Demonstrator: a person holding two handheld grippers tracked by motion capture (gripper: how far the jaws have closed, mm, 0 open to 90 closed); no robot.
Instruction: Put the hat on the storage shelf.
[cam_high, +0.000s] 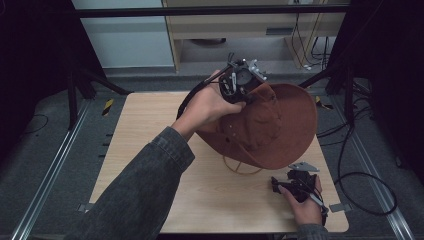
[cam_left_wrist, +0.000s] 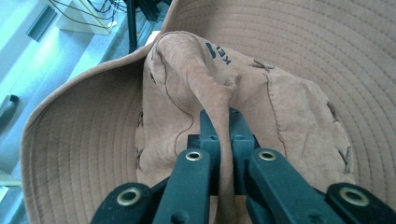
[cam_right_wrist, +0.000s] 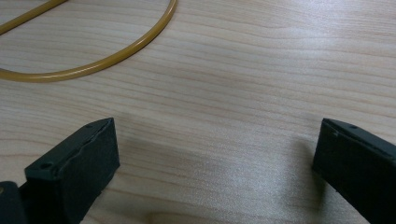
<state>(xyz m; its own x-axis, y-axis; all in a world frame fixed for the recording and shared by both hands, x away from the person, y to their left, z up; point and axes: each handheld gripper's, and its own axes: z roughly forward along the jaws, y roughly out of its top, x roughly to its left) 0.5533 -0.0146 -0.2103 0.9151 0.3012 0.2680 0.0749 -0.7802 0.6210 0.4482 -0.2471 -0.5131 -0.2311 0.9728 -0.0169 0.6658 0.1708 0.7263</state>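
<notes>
A brown suede wide-brimmed hat (cam_high: 272, 125) hangs tilted above the table's right half, its chin cord (cam_high: 242, 167) drooping to the wood. My left gripper (cam_high: 239, 82) holds it from above at the far side. In the left gripper view my left gripper (cam_left_wrist: 220, 122) is shut on a pinched fold of the hat's crown (cam_left_wrist: 210, 88), with the brim (cam_left_wrist: 79, 154) spread around it. My right gripper (cam_high: 281, 184) rests low near the table's front right corner, a hand on it. In the right gripper view my right gripper (cam_right_wrist: 212, 154) stands open over bare wood, the tan cord (cam_right_wrist: 107, 60) lying beyond it.
The light wooden table (cam_high: 150, 145) has metal rails along both sides on the floor. Black cables (cam_high: 365, 175) lie on the floor to the right. A pale cabinet (cam_high: 240, 25) stands behind the table, with dark frame legs at both far corners.
</notes>
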